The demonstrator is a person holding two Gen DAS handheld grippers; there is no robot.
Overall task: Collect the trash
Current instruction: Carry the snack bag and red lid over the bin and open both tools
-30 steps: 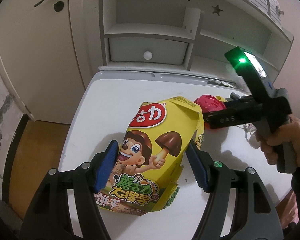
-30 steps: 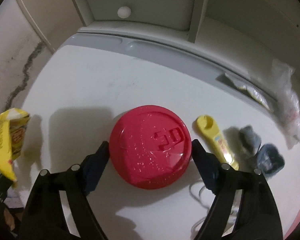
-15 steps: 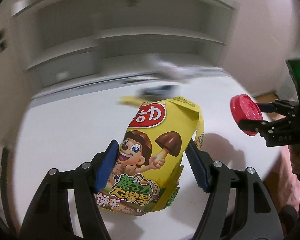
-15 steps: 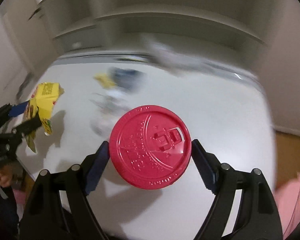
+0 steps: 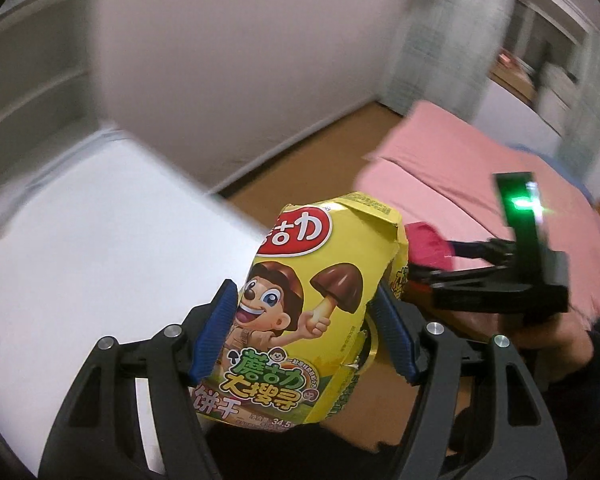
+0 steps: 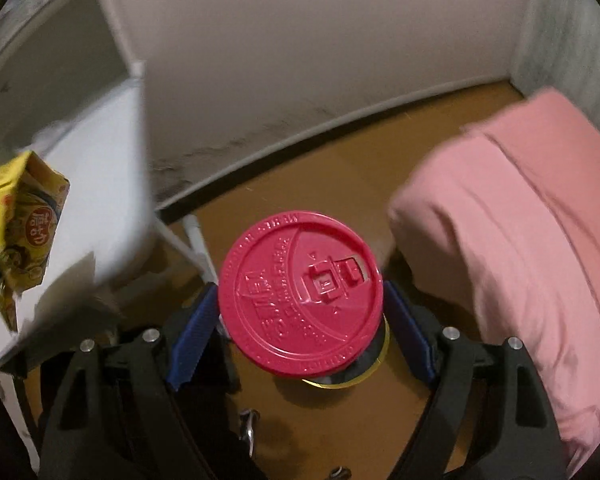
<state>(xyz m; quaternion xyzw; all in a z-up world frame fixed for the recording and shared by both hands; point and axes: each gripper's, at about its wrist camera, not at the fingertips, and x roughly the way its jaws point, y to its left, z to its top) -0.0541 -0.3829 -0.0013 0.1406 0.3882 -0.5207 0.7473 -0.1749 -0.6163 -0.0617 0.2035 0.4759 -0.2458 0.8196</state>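
A yellow snack bag (image 5: 320, 280) with a cartoon boy and a mushroom stands upright between the blue pads of my left gripper (image 5: 304, 296), which is shut on it. It hangs past the corner of the white table (image 5: 80, 260), over the brown floor. My right gripper (image 6: 300, 290) is shut on a round red cup lid (image 6: 300, 292), held flat over the floor. In the left wrist view, the right gripper (image 5: 428, 260) with the lid (image 5: 424, 240) sits just right of the bag. The bag (image 6: 24, 216) shows at the left edge of the right wrist view.
A pink-covered bed (image 6: 520, 220) fills the right side. A round dark thing with a yellow rim (image 6: 340, 378) lies on the brown floor (image 6: 320, 168), mostly hidden under the lid. White table legs (image 6: 196, 244) and a pale wall stand behind. A hand (image 5: 540, 332) holds the right gripper.
Both grippers have swung right, off the table and out over the floor by the pink bed. The bag and the red lid stay held.
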